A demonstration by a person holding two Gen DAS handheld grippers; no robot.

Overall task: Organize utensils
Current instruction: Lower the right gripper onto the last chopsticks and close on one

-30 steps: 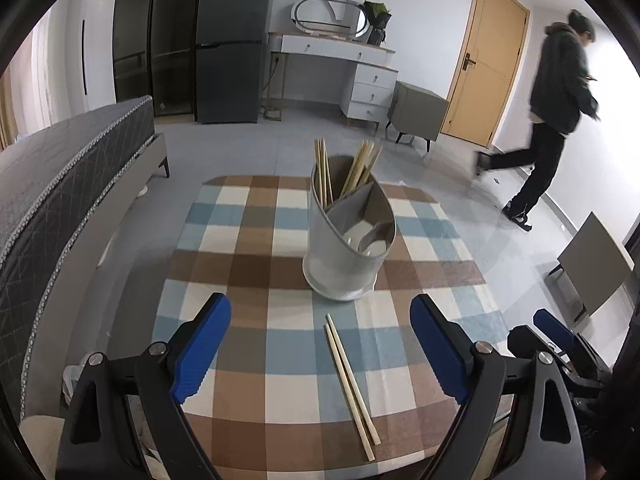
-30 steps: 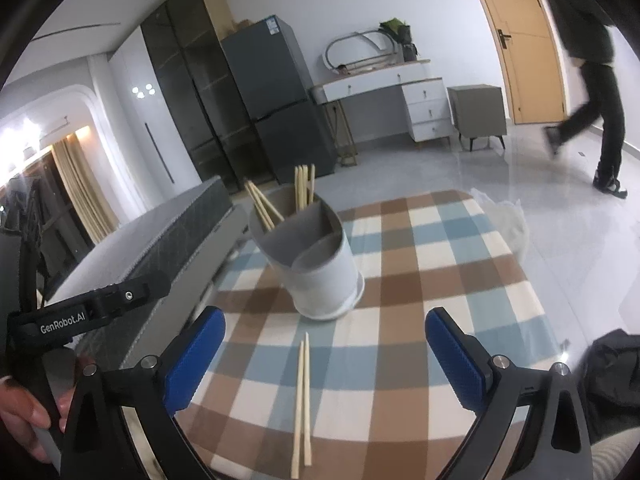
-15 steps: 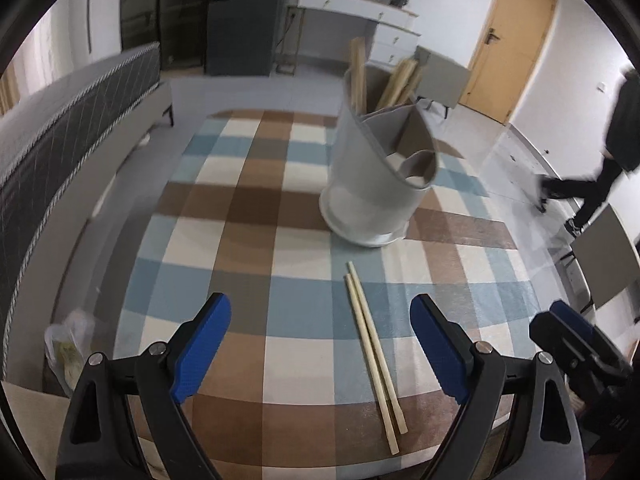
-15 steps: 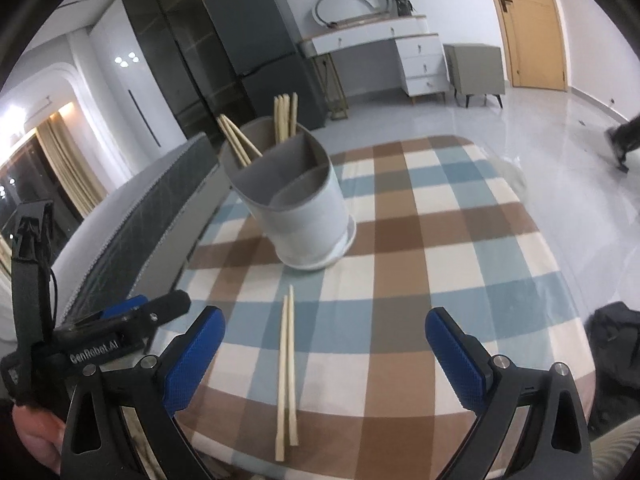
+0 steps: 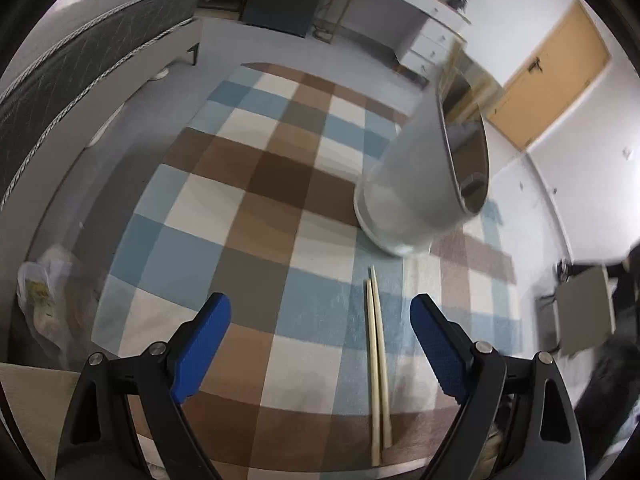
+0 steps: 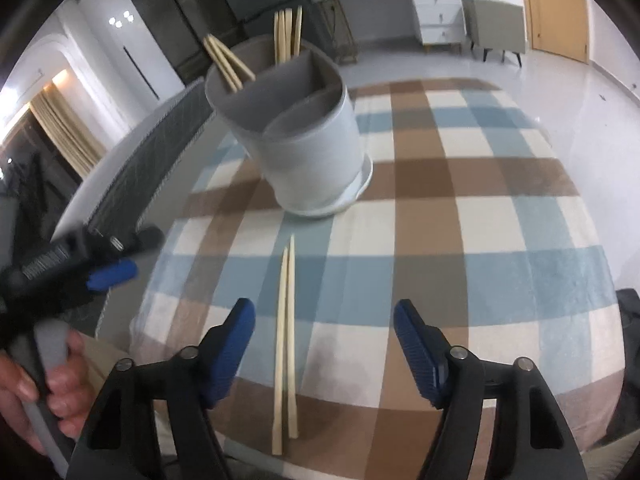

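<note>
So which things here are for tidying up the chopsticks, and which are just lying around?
For the job:
- loose chopsticks lying on the checked tablecloth
- grey holder with chopsticks already standing in it
- right gripper, jaws closing, nothing pressed between them
- left gripper, open

Just lying about:
- plastic bag on the floor
- bed
- drawers
- door

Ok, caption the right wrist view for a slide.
Right tongs closing over loose chopsticks lying before the grey divided holder on a checked tablecloth.

Two loose chopsticks [image 6: 286, 344] (side by side), one holder [image 6: 304, 136].
</note>
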